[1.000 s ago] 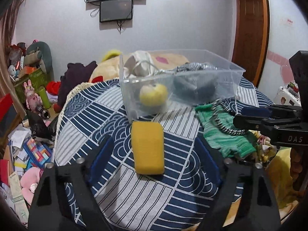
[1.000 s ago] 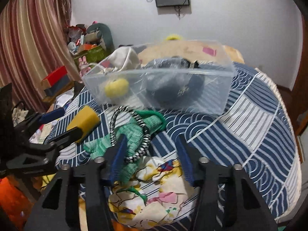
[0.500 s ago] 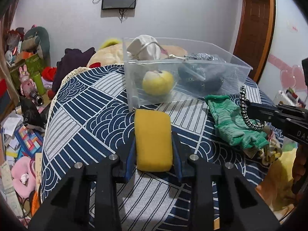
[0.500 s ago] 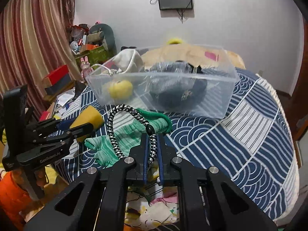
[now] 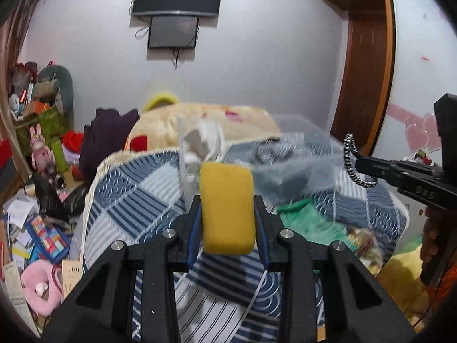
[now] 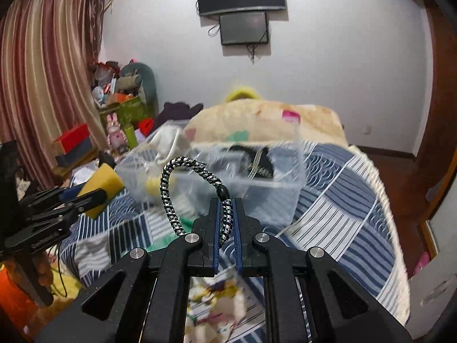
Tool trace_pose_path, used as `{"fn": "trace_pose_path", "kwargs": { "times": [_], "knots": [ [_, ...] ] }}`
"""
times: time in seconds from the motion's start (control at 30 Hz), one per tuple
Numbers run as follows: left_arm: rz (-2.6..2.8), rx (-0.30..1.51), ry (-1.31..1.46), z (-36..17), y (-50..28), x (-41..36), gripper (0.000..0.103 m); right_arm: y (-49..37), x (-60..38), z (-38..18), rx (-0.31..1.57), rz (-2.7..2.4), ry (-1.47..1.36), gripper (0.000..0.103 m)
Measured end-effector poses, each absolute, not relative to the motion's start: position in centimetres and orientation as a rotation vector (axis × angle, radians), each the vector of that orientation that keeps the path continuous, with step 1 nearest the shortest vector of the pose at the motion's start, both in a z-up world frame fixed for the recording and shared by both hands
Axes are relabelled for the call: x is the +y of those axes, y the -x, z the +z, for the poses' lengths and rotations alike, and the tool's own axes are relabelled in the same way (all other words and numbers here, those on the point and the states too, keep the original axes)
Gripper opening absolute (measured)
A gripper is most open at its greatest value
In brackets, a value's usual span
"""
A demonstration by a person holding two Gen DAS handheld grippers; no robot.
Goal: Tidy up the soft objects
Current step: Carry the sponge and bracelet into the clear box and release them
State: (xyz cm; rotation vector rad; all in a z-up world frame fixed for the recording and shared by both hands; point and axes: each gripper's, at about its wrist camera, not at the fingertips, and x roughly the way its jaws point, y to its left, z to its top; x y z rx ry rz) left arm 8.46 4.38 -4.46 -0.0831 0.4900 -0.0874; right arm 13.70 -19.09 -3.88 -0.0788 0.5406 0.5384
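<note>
My left gripper [image 5: 227, 200] is shut on a yellow sponge [image 5: 227, 207] and holds it lifted above the blue patterned bedspread [image 5: 122, 200]. It also shows in the right wrist view [image 6: 100, 191]. My right gripper [image 6: 227, 203] is shut on a black-and-white braided rope loop [image 6: 171, 191], raised in front of the clear plastic bin [image 6: 274, 191]. The rope also shows in the left wrist view [image 5: 350, 163]. The bin [image 5: 302, 154] holds a dark cloth [image 6: 254, 163], a white item [image 5: 200, 140] and a yellow ball [image 6: 152, 185].
A green knitted cloth [image 5: 308, 220] and a floral cloth [image 6: 217, 300] lie on the bed near the front edge. A cream blanket [image 6: 257, 120] lies behind the bin. Cluttered toys and boxes [image 5: 37, 131] fill the floor at the left.
Both grippers have risen from the bed. The left lifted the sponge off the bedspread; the right lifted the rope off the green cloth, towards the bin.
</note>
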Motion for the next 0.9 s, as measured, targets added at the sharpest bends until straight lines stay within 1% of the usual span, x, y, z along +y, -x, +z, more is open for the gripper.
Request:
{"fn": "trace_pose_path", "kwargs": {
  "times": [0.23, 0.47, 0.57, 0.9],
  "knots": [
    [-0.097, 0.43, 0.087, -1.9, -10.2, 3.7, 0.033, -14.9, -19.8, -2.0, 0.475, 0.488, 0.071, 0.008],
    [-0.12, 0.421, 0.099, -0.9, -12.5, 2.9, 0.033, -16.6, -19.2, -0.9, 0.44, 0.442, 0.076, 0.008],
    [-0.119, 0.429, 0.101, -1.0, -13.5, 2.6, 0.033, -17.4, -18.7, -1.1, 0.435, 0.415, 0.103, 0.008],
    [-0.127, 0.514, 0.12, -3.0, -17.7, 2.2, 0.033, -20.2, -16.8, -3.5, 0.517, 0.364, 0.173, 0.008]
  ]
}}
